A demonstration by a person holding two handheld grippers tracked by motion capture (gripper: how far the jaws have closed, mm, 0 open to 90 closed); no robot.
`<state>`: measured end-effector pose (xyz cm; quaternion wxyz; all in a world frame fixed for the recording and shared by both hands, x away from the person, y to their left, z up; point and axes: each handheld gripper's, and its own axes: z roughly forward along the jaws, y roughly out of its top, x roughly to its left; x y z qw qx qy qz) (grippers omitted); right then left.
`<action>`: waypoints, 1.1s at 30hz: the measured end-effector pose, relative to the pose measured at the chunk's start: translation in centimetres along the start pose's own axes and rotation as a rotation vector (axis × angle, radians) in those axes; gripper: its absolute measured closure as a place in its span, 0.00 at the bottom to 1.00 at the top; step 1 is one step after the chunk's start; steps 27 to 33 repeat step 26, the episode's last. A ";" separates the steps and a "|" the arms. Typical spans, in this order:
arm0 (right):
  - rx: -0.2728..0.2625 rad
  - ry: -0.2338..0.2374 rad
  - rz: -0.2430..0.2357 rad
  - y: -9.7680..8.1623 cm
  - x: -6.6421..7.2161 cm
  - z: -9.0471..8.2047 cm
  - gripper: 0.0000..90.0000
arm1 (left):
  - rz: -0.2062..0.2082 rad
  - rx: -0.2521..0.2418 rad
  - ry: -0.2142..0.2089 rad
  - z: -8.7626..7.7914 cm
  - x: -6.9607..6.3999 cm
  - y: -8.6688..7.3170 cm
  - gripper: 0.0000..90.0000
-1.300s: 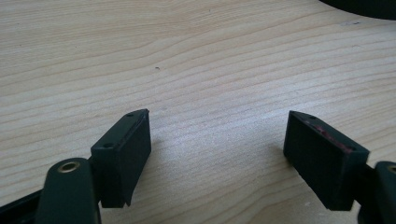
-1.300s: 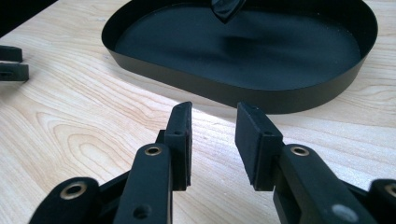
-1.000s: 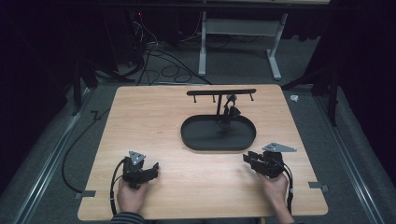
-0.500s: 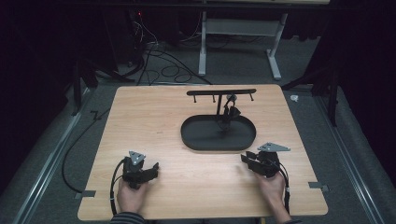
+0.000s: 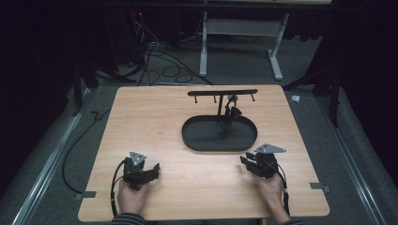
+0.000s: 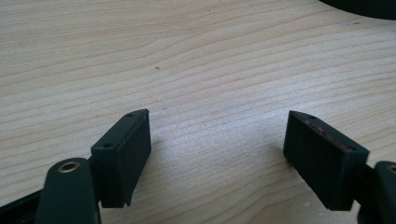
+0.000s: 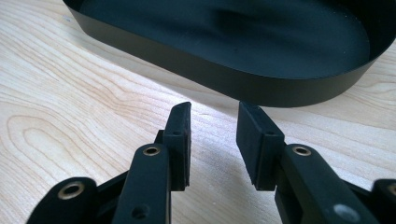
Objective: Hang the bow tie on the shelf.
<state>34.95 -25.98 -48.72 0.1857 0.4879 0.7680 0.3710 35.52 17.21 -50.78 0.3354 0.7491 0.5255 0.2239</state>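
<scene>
High view: both grippers, left (image 5: 152,171) and right (image 5: 247,162), gaping empty, resting near table's (image 5: 155,117) front edge; oval tray (image 5: 195,140) sitting right of centre. Approach tray rim squarely, right gripper leading.

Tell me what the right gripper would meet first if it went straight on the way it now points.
Probably the low side wall of the black oval metal tray. The right gripper has open fingers with nothing between them, and bare light wooden table lies before the wall; the exact gap is hard to judge.
</scene>
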 end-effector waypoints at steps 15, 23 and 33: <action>0.042 -0.026 -0.039 -0.8 0.2 1.0 0.70 | 0.000 0.000 0.000 0.0 0.0 0.0 0.26; 0.026 -0.053 -0.076 -1.0 0.5 1.1 0.64 | 0.000 -0.002 0.001 0.0 0.0 0.0 0.26; 0.026 -0.053 -0.075 -1.0 0.5 1.1 0.63 | 0.000 -0.002 0.001 0.0 0.0 0.0 0.26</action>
